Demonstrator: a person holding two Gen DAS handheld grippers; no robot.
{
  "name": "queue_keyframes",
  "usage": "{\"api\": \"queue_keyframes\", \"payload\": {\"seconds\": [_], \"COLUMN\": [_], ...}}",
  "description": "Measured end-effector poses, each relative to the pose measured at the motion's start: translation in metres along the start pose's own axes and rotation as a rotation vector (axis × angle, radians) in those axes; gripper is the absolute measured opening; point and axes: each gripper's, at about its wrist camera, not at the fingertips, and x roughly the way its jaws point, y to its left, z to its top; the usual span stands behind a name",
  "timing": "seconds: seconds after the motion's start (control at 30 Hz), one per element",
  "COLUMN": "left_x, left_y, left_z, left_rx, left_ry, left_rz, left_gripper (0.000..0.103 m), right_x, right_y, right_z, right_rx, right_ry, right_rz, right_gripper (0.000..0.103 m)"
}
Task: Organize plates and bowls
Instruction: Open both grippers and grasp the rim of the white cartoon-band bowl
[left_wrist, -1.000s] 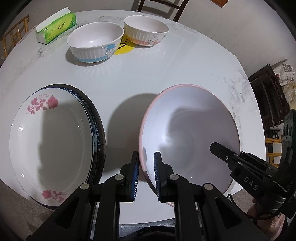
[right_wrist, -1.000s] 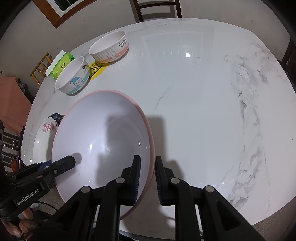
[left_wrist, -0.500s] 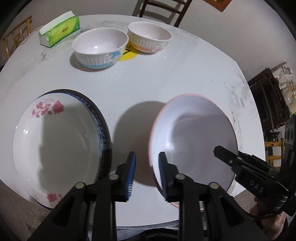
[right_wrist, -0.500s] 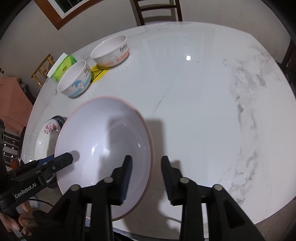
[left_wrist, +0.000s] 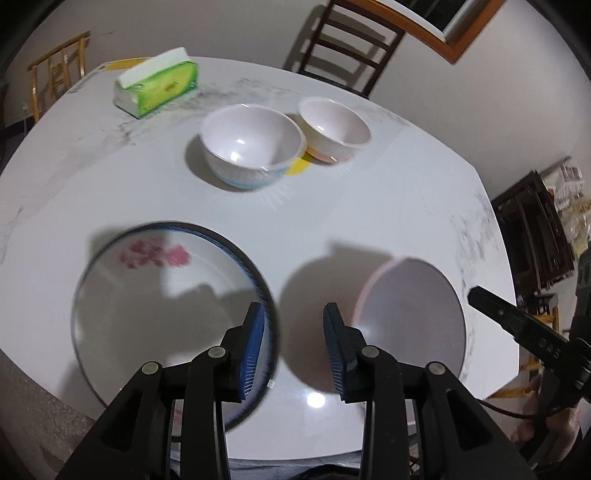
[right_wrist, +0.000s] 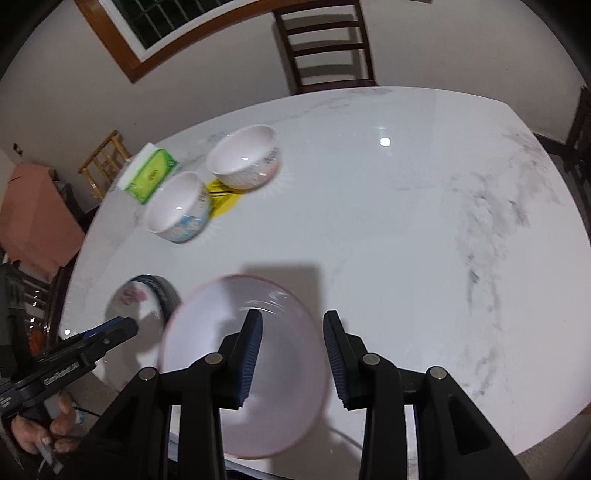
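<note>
A pink-rimmed white plate (left_wrist: 410, 317) lies on the white marble table (left_wrist: 369, 206) near its front edge; it also shows in the right wrist view (right_wrist: 280, 369). My left gripper (left_wrist: 293, 347) is open and empty, raised between that plate and a flowered plate (left_wrist: 155, 302) stacked on a dark blue-rimmed plate at the left. My right gripper (right_wrist: 293, 350) is open and empty, raised over the pink-rimmed plate's right edge. Two bowls stand at the back: one with blue print (left_wrist: 253, 147) and one with orange print (left_wrist: 334, 127).
A green tissue pack (left_wrist: 157, 86) lies at the table's back left. A yellow sticker (right_wrist: 223, 199) sits between the bowls. A dark wooden chair (right_wrist: 325, 48) stands behind the table. Other furniture stands at the right (left_wrist: 535, 229).
Both grippers have opened, let go of the pink-rimmed plate and pulled up and back. The plate now lies flat on the table.
</note>
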Motion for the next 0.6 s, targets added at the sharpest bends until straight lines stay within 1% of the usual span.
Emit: {"api": "queue_keyframes", "payload": {"seconds": [0.17,0.33,0.47,0.6], "left_x": [-0.009,-0.013,-0.008,0.001], "left_y": [0.027,0.05,0.063,0.069], "left_z": [0.02,0.041,0.06,0.077], "left_rx": [-0.057,-0.101,-0.134,-0.154], "left_ry": [-0.045,-0.075,-0.086,-0.077], "left_rz": [0.05,0.098,0.116,0.108], "left_gripper": [0.03,0.03,0.03,0.03], "right_x": [0.007,0.025,0.042,0.065], "right_y": [0.029,0.056,0.075,0.088], "right_z": [0.017,0.039,0.056,0.074], "right_rx": [-0.053,-0.093,-0.124,-0.129], "right_ry": [0.005,0.032,0.054,0.084], "right_rz": [0.062,0.1,0.105,0.11], "right_gripper": [0.035,0.035,0.035,0.035]}}
